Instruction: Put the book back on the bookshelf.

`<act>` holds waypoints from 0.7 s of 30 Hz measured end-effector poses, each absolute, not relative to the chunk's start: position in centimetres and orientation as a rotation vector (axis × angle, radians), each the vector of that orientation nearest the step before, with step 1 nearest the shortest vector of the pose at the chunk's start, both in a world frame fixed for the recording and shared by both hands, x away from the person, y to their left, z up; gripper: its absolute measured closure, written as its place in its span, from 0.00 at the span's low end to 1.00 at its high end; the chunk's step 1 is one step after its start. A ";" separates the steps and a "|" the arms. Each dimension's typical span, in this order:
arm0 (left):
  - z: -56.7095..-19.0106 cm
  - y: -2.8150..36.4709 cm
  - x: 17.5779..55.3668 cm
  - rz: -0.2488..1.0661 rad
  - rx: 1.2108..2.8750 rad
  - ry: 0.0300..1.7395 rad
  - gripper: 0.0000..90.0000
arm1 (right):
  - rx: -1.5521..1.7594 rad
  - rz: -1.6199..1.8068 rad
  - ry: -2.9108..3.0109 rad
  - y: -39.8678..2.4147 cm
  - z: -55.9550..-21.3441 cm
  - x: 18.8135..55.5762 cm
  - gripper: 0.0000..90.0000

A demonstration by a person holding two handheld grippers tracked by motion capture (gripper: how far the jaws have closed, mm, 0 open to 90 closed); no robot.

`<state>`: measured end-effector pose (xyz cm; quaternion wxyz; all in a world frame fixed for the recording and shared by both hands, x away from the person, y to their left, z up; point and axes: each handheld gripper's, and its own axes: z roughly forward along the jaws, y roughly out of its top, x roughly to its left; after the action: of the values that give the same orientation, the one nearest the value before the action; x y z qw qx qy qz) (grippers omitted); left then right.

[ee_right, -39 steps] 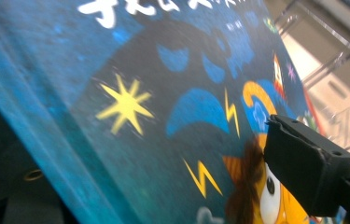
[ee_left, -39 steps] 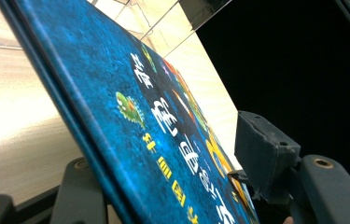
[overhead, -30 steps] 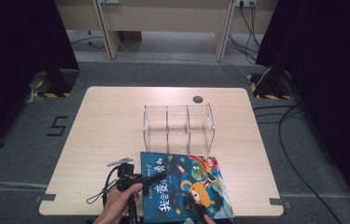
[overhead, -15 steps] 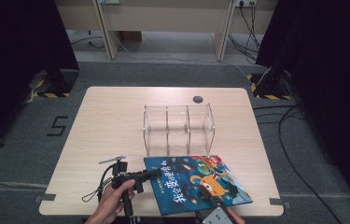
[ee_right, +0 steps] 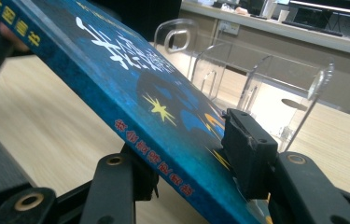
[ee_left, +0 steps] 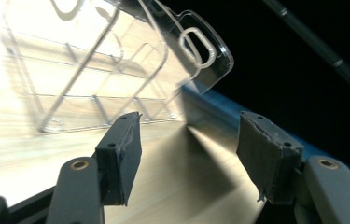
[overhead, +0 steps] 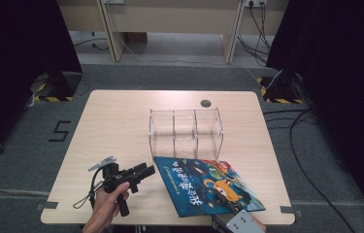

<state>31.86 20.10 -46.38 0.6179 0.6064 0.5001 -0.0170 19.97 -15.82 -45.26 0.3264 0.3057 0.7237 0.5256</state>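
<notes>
Your right tool (ee_right: 189, 161) has the blue picture book (overhead: 206, 184) clamped by its spine edge, one pad under the back cover and the other pressing down on the front, so the jaws stand only as wide as the book is thick; they have just been closing onto it. That grip near one corner explains why the book sits tilted, its far end reaching toward the clear acrylic organizer (overhead: 185, 128) while the near end is lifted off the tabletop (overhead: 116, 126). Holding it by the edge leaves the broad faces free, which I judge you will need if the book is to be stood upright and slid into one of the organizer's compartments. The book lies just in front of the organizer, its far corner close to the front wall but not yet inside any compartment. Your left tool (overhead: 138, 172) is in front of the organizer and off to its left, pointing toward the book's near left corner; its jaws stand partly apart with nothing between the pads (ee_left: 119, 156), just bare wood and the organizer beyond. It looks placed there to steady or catch the book's free edge as you tip it up. Seen from the right gripper view, the organizer's dividers stand upright and open toward you.
</notes>
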 end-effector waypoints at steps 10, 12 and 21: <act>-48.9 19.0 33.0 0.210 1.795 1.103 0.36 | 0.930 1.549 1.813 -18.8 -44.0 20.7 0.64; -49.4 19.0 33.3 0.211 1.809 1.128 0.34 | 0.962 1.587 1.791 -19.5 -43.8 20.9 0.65; -50.3 18.4 33.6 0.201 1.904 1.103 0.32 | 1.054 1.689 1.702 -22.1 -43.1 21.5 0.69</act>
<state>33.58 18.40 -50.28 0.4494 0.7697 0.4460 0.0814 21.49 -22.11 -43.11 0.2584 0.3887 0.6278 0.6229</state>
